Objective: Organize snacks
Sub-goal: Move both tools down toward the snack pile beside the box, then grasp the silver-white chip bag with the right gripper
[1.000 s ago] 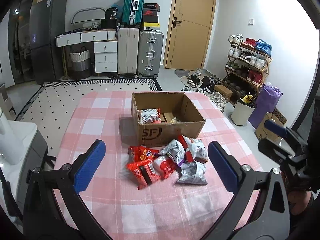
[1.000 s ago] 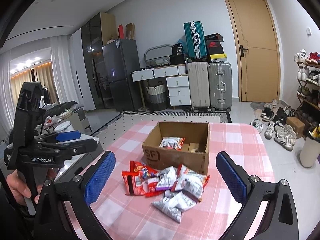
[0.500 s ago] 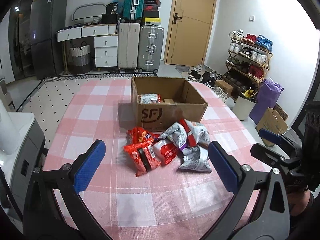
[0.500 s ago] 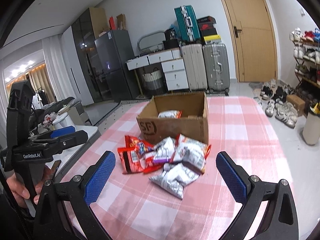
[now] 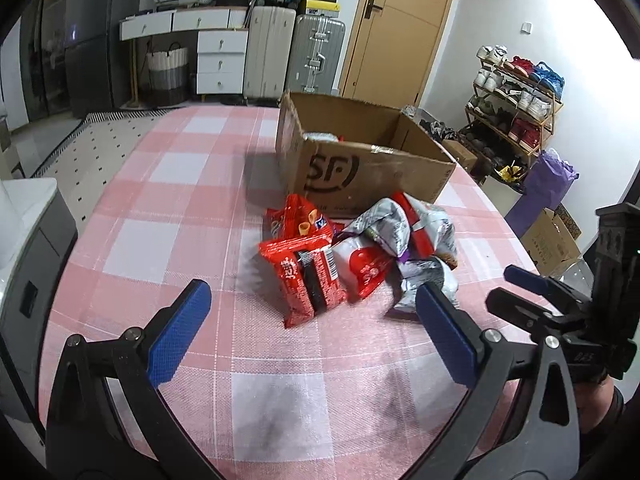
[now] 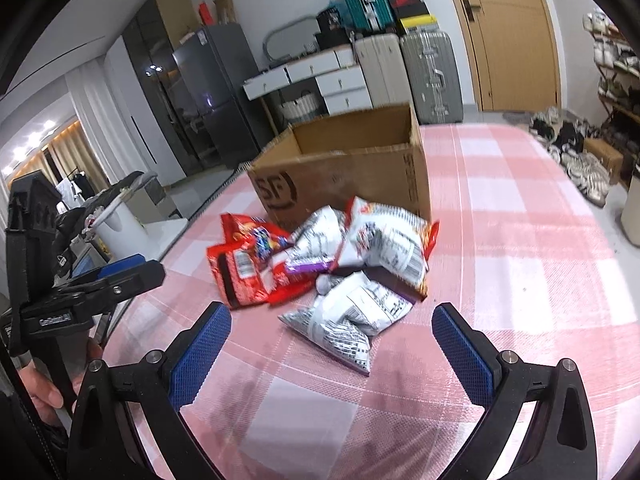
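**Both grippers spread above the snack pile**

My left gripper hangs over the near part of the desk with its blue-padded fingers spread wide and nothing between them. My right gripper is the same: fingers released, empty, hovering just short of the snacks.

The snack pile lies near the middle of the desk, on the pink-and-white checked cloth, right against the near wall of the cardboard box. At the pile's left side a red packet lies flat, closest to my left fingers, with a second red bag behind it, touching the box. To the right sit silver-and-white bags heaped on one another, one with a purple edge. A silver pouch lies nearest my right gripper, at the front of the heap.

The box stands open toward the far edge of the desk (one pale packet shows inside, at its left end; the rest of the inside is hidden by the wall). From the right wrist view, my left hand grips its handle off the desk's left edge.
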The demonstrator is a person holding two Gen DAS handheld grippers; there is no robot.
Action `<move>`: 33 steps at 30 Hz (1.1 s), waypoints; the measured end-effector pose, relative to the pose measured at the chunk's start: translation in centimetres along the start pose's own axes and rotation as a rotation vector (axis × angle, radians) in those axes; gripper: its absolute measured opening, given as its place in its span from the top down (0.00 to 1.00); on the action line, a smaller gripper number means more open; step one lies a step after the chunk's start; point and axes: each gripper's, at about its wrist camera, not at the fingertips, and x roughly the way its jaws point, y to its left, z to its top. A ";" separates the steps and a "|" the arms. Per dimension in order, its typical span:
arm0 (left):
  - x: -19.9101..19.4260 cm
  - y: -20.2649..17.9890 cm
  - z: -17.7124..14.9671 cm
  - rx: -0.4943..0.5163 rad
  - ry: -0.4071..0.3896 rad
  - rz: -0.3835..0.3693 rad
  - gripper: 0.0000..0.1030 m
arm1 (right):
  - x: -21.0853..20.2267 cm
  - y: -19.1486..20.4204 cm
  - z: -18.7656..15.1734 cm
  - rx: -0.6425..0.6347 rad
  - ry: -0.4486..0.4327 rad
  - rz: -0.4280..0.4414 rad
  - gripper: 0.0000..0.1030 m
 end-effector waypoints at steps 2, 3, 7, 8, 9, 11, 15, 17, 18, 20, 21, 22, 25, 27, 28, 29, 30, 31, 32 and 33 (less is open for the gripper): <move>0.9 0.4 -0.1 -0.004 0.012 0.002 0.01 | 1.2 -0.5 -0.1 0.025 0.030 0.007 0.01; 1.5 0.6 -0.2 -0.005 0.018 0.001 0.01 | 1.7 -0.6 -0.2 0.034 0.042 0.010 0.01; 3.2 1.2 -0.4 -0.016 0.043 -0.002 0.01 | 3.6 -1.3 -0.2 0.056 0.077 0.000 0.01; 3.4 1.3 -0.4 -0.018 0.047 -0.002 0.01 | 4.1 -1.5 -0.2 0.063 0.084 -0.001 0.01; 3.7 1.4 -0.5 -0.020 0.051 -0.002 0.01 | 4.5 -1.6 -0.2 0.069 0.090 0.000 0.01; 4.3 1.6 -0.6 -0.026 0.058 -0.007 0.01 | 5.1 -1.9 -0.2 0.074 0.098 -0.002 0.01; 5.2 2.0 -0.8 -0.034 0.066 -0.010 0.01 | 6.0 -2.1 -0.3 0.087 0.106 -0.012 0.01; 5.8 2.0 -0.7 -0.034 0.073 -0.008 0.01 | 6.3 -2.1 -0.2 0.088 0.110 -0.012 0.01; 5.8 2.1 -0.8 -0.035 0.076 -0.008 0.01 | 6.5 -2.1 -0.2 0.088 0.113 -0.012 0.02; 6.1 2.3 -0.8 -0.038 0.081 -0.009 0.01 | 7.0 -2.1 -0.2 0.091 0.120 -0.012 0.04; 6.0 2.3 -1.0 -0.040 0.082 -0.008 0.01 | 7.1 -2.1 -0.3 0.095 0.123 -0.007 0.07; 6.2 2.3 -1.0 -0.042 0.083 -0.008 0.01 | 7.3 -2.1 -0.3 0.098 0.128 -0.004 0.09; 6.4 2.6 -1.2 -0.054 0.093 -0.008 0.01 | 7.4 -2.0 -0.3 0.090 0.123 -0.011 0.13; 6.6 2.7 -1.4 -0.060 0.101 -0.006 0.01 | 7.6 -1.9 -0.2 0.082 0.123 -0.018 0.14; 6.6 2.8 -1.5 -0.062 0.102 -0.007 0.01 | 7.6 -1.8 -0.2 0.079 0.124 -0.014 0.17; 6.5 2.8 -1.6 -0.063 0.103 -0.005 0.01 | 7.6 -1.7 -0.3 0.073 0.125 -0.007 0.21; 6.6 2.8 -1.6 -0.063 0.106 -0.002 0.01 | 7.6 -1.6 -0.4 0.059 0.129 0.005 0.40; 6.6 2.8 -1.7 -0.063 0.108 0.001 0.01 | 7.6 -1.4 -0.4 0.041 0.140 0.027 0.46; 6.6 2.9 -1.7 -0.064 0.110 0.003 0.01 | 7.7 -1.3 -0.6 0.029 0.150 0.040 0.46; 6.6 2.9 -1.7 -0.067 0.110 0.003 0.01 | 7.6 -1.3 -0.6 0.020 0.147 0.036 0.47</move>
